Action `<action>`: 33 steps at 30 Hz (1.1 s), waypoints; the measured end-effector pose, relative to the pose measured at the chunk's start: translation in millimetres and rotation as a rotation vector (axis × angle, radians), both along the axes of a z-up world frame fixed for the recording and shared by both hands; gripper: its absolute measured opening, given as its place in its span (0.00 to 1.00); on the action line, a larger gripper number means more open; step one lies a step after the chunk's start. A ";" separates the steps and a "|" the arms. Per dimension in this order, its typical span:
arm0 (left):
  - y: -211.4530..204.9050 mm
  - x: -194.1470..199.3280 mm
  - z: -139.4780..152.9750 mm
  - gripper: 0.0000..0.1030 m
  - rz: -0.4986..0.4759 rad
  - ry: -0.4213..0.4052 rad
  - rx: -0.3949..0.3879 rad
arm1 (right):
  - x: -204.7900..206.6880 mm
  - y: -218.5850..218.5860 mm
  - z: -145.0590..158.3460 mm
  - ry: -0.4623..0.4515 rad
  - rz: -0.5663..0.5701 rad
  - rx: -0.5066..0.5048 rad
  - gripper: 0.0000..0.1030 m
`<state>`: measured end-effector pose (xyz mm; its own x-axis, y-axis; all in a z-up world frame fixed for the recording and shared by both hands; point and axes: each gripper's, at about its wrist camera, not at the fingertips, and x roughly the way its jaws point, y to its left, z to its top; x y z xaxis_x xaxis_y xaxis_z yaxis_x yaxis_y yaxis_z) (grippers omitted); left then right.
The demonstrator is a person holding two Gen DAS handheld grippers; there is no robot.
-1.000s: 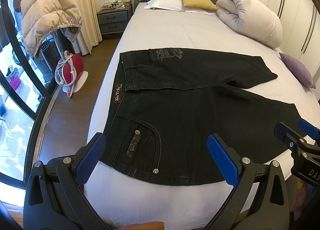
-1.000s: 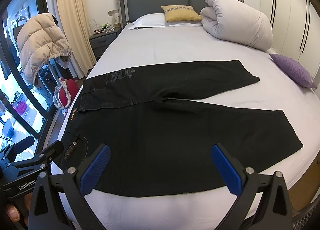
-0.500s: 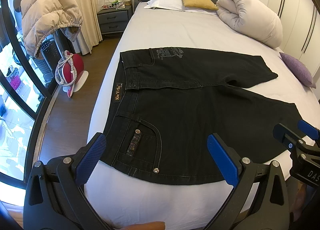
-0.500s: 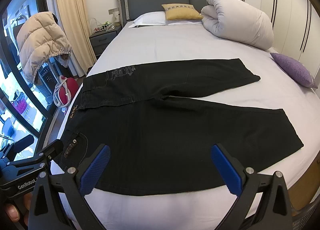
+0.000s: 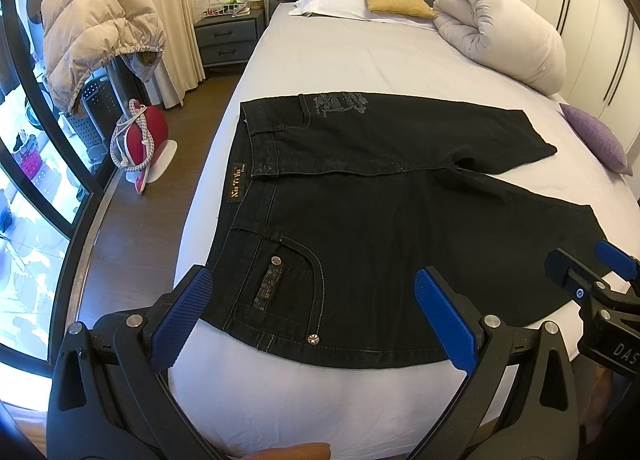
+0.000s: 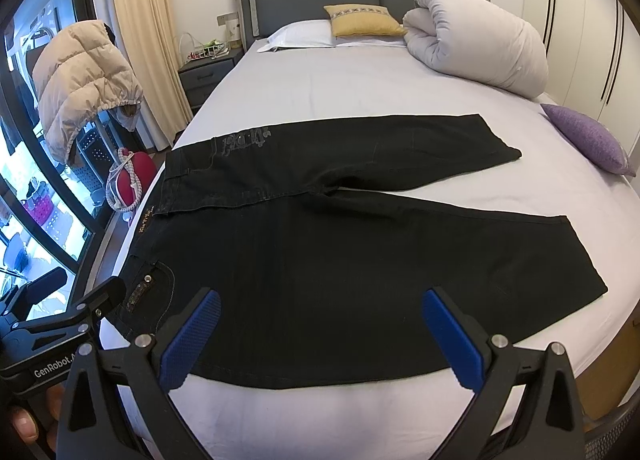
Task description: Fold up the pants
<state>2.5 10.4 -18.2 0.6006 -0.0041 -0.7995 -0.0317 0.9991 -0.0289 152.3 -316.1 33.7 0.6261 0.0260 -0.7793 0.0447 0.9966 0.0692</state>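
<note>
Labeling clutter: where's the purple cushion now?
The purple textured cushion lies at the white bed's right edge, beyond the black denim pants, near the rolled white duvet.

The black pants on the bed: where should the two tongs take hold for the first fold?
Judging by how the black pants lie flat, waist to the left, grip the near long edge from the foot of the bed: left tongs at the pocket corner, right tongs toward the near leg's hem. Both are open and above that edge.
</note>
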 end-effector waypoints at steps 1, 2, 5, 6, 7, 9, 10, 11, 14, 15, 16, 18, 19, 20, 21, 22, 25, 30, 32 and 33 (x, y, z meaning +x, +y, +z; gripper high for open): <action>0.2 -0.6 0.0 1.00 0.000 0.000 0.000 | 0.0 -0.1 0.0 0.001 0.000 0.000 1.00; 0.8 -1.3 -1.0 1.00 0.000 0.000 0.000 | 0.0 -0.1 0.0 0.000 0.001 0.001 1.00; 1.0 -1.4 -1.4 1.00 0.001 0.001 -0.001 | 0.3 -0.2 -0.2 0.002 0.000 0.000 1.00; 1.8 -2.3 -2.8 1.00 0.001 0.001 -0.001 | -0.1 -0.4 -0.6 0.002 0.001 0.001 1.00; 1.8 -1.6 -3.2 1.00 0.002 0.002 -0.001 | -0.4 -0.6 -1.0 0.003 0.001 0.001 1.00; 1.8 -1.6 -3.2 1.00 0.002 0.001 -0.001 | -0.3 -0.6 -1.0 0.003 0.000 0.001 1.00; 2.5 -2.4 -4.3 1.00 0.002 0.001 0.000 | -0.3 -0.7 -1.0 0.003 0.001 0.001 1.00; 2.1 -1.8 -3.7 1.00 0.002 0.001 0.000 | -0.6 -0.7 -1.2 0.003 0.001 0.001 1.00; 2.1 -1.8 -3.6 1.00 0.002 0.002 -0.001 | -0.2 -0.7 -0.9 0.004 0.001 0.001 1.00; 1.7 -1.3 -3.1 1.00 0.002 0.002 0.000 | -0.3 -0.6 -0.9 0.004 0.001 0.001 1.00; 1.7 -1.4 -3.0 1.00 0.001 0.003 0.000 | -0.3 -0.6 -0.9 0.004 0.001 0.001 1.00; 3.4 -2.8 -5.6 1.00 0.003 0.004 0.000 | -0.8 -0.7 -1.2 0.005 0.000 0.002 1.00; 4.3 -3.8 -6.9 1.00 0.003 0.004 0.001 | -0.1 -0.7 -0.8 0.005 0.001 0.001 1.00; 4.4 -1.8 -7.8 1.00 0.004 0.005 0.001 | -0.1 -0.6 -0.8 0.006 0.001 0.001 1.00; 4.0 -1.3 -7.2 1.00 0.005 0.005 0.001 | -0.9 -0.6 -1.0 0.006 0.001 0.001 1.00; 5.1 -2.1 -8.8 1.00 0.006 0.006 0.003 | -1.5 -0.6 -1.6 0.006 0.001 0.000 1.00; 3.7 -1.4 -10.2 1.00 0.007 0.007 0.012 | -1.4 -0.7 -1.5 0.007 0.000 0.000 1.00; 3.2 -2.4 -13.0 1.00 0.009 0.000 0.029 | -3.1 -2.2 -4.2 0.012 -0.004 0.002 1.00; 2.2 -2.1 -12.0 1.00 0.006 -0.007 0.036 | -2.9 -3.3 -5.7 0.017 -0.004 0.003 1.00; 0.4 -0.7 -11.2 1.00 -0.001 -0.012 0.037 | -0.8 -3.9 -5.9 0.020 -0.003 0.002 1.00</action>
